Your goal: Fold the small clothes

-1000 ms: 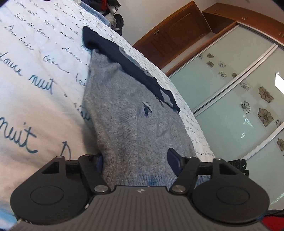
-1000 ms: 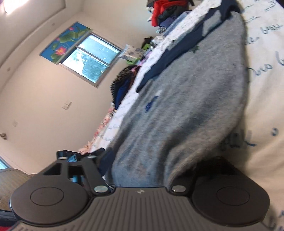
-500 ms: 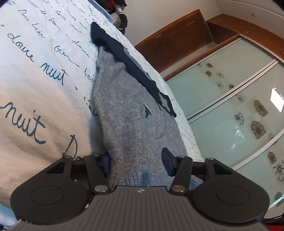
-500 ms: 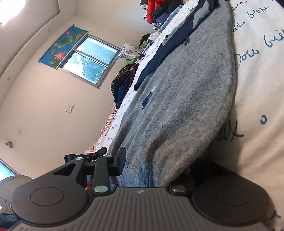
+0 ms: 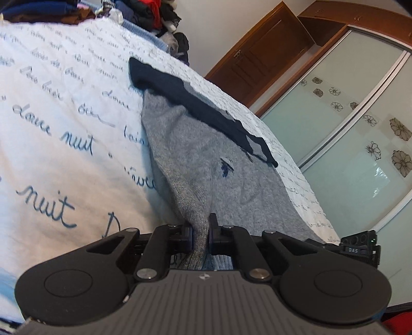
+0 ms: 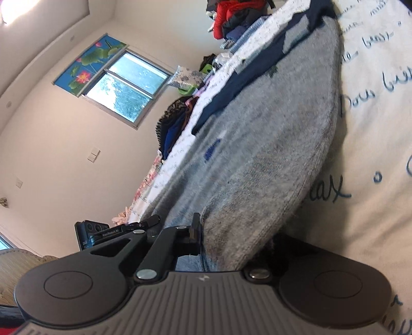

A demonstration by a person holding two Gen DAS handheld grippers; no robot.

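A small grey knit sweater (image 5: 231,180) with navy shoulders (image 5: 206,113) and a small navy emblem lies on a white bed cover with blue script (image 5: 64,123). My left gripper (image 5: 200,235) is shut on the sweater's hem at its near edge. In the right wrist view the same sweater (image 6: 270,144) fills the middle. My right gripper (image 6: 206,237) is closed on the hem; its left finger (image 6: 195,229) presses the cloth and the right finger is hidden under the fabric.
Piles of clothes (image 5: 144,13) lie at the far end of the bed and along its side (image 6: 175,123). A wardrobe with frosted sliding doors (image 5: 360,123) stands beside the bed. A window (image 6: 128,87) is in the wall.
Both grippers have closed from wide open onto the sweater's hem. The hem is now bunched between the left fingers.
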